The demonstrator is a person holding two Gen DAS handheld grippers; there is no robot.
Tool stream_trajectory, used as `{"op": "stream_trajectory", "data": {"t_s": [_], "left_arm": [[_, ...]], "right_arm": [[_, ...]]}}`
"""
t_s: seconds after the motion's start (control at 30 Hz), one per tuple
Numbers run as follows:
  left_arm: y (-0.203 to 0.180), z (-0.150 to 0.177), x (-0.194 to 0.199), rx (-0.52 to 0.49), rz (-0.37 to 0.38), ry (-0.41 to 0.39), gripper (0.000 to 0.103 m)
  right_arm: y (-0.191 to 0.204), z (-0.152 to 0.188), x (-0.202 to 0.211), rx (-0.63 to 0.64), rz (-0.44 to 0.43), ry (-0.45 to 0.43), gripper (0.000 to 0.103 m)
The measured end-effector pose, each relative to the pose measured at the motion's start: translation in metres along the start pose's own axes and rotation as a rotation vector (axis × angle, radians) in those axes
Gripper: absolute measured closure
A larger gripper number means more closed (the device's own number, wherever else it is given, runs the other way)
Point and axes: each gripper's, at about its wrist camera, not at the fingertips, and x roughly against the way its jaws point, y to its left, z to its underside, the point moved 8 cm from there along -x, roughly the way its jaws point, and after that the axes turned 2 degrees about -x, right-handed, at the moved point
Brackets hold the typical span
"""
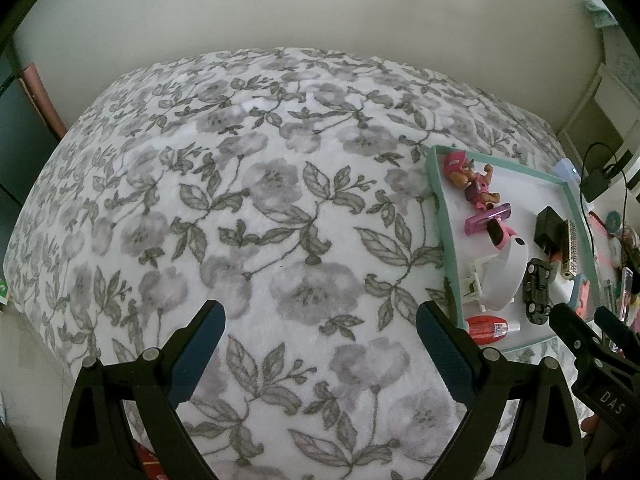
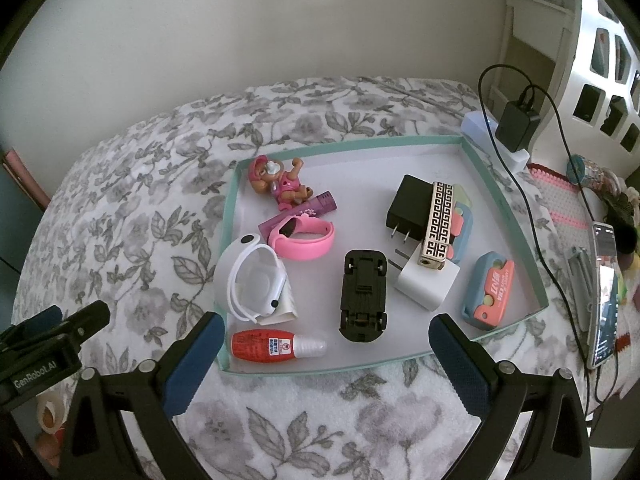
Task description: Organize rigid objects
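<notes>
A shallow teal-rimmed tray [image 2: 502, 190] lies on the floral bedspread [image 1: 256, 208]. It holds a pink puppy figure [image 2: 280, 182], a purple lighter [image 2: 298, 212], a pink wristband [image 2: 304, 236], a white wristband [image 2: 250, 280], a red glue bottle [image 2: 272, 346], an upturned black toy car [image 2: 363, 294], a black plug [image 2: 406, 208], a white plug [image 2: 426, 284], a patterned gold lighter [image 2: 437, 224] and an orange-blue cutter [image 2: 488, 290]. My right gripper [image 2: 326, 360] is open and empty at the tray's near edge. My left gripper [image 1: 320, 348] is open and empty over bare bedspread, left of the tray [image 1: 440, 216].
A black charger with cable [image 2: 516, 126] sits on a white block behind the tray. A phone [image 2: 604, 296], metal clippers [image 2: 580, 276] and a pink knitted mat [image 2: 560, 200] lie to the right. A white shelf unit [image 2: 592, 80] stands at the far right.
</notes>
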Motion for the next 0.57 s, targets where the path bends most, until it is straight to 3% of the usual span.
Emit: {"op": "stream_trajectory", "data": {"t_s": [0.57], "left_arm": [[0.0001, 0.0014, 0.0011, 0.002, -0.007, -0.009, 0.007]], "right_arm": [[-0.0006, 0.0013, -0.003, -0.003, 0.001, 0.009, 0.0]]}}
